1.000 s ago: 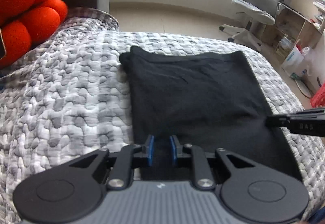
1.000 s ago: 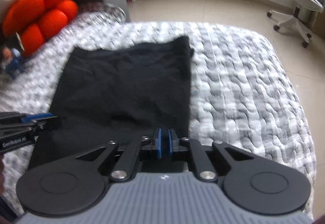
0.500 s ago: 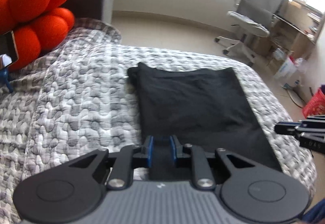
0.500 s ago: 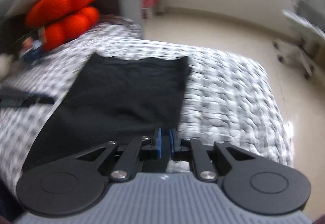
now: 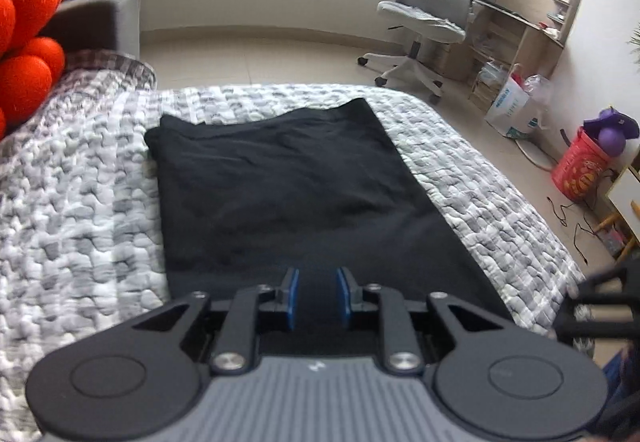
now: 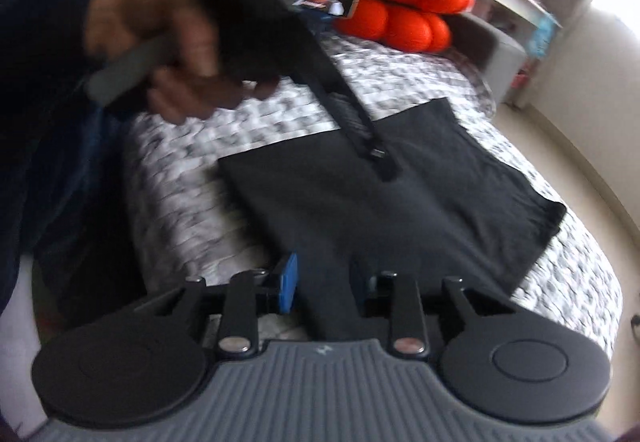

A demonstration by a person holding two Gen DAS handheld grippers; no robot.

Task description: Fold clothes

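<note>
Quilted grey-and-white bed (image 5: 80, 222) cover fills the ground under both of your tools, and the black garment (image 5: 288, 181) lies flat on it as one long, straight-sided rectangle running away from you.

Nearest the lens, your left claw (image 5: 318, 294) stands part open, with a modest gap between its blue pads that matches the gap a second ago. Dark cloth shows through that gap, but the right wrist view shows your left hand (image 6: 160, 53) holding the tool up over the garment, so I judge it grips nothing.

Your right claw (image 6: 324, 282) is what has changed. A second ago its pads were almost together at the garment's near edge; now they stand well apart with nothing between them. It has also swung round to look across the bed at your other hand, and the view is blurred by that motion.

Judging by that, whatever edge it pinched is let go and the cloth rests on its own. The narrow shape suits a lengthwise fold already laid. Whether a crosswise fold remains, I cannot tell.

Beyond the garment's far end, the orange cushion (image 6: 400, 1) sits at the head of the bed. An office chair (image 5: 424, 13) stands farther off on the floor.
</note>
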